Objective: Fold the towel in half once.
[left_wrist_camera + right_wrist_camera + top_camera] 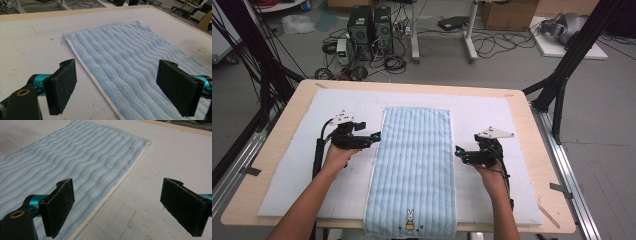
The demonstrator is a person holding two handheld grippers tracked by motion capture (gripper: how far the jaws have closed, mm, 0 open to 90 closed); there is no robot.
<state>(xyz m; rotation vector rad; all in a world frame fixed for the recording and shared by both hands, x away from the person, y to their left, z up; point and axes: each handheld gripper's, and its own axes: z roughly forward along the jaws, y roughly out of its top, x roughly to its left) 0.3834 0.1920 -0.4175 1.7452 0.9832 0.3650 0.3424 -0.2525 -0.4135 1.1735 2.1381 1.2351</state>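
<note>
Light-blue towel [414, 165] w/ wavy ribs lies flat, lengthwise down the middle of a white mat [492, 112] on a wooden table [532, 130]; near end hangs a bit over the table's front edge, w/ a small rabbit picture [410, 220] by that end; far end sits approx mid-mat, squared off.

Left gripper [371, 138]: held in the person's left hand [337, 155], just beside the towel's left long edge, jaws pointing toward the towel; jaws spread wide, nothing between the pads; in the left gripper view [117, 87] the towel's white-hemmed edge [87, 72] runs up btwn the 2 black jaws, left jaw over bare mat, right jaw over the blue pile; can't tell if the tips touch the cloth.

Right gripper [460, 153]: in the right hand [492, 177], just beside the towel's right long edge, roughly opposite the left one but a little nearer the person; jaws spread wide, pads clear of everything; in the right gripper view [117, 207] the towel's edge [117, 186] passes btwn the jaws, left jaw above the towel, right jaw above bare mat w/ faint scuff marks.

Both forearms come in from the bottom of the high view, 1 each side of the towel; grey 3-cornered plate tops each gripper.

Beyond the table: 2 PC towers [371, 27] on the floor amid loose cables; cardboard box [507, 14] further right; black frame struts at both sides.
</note>
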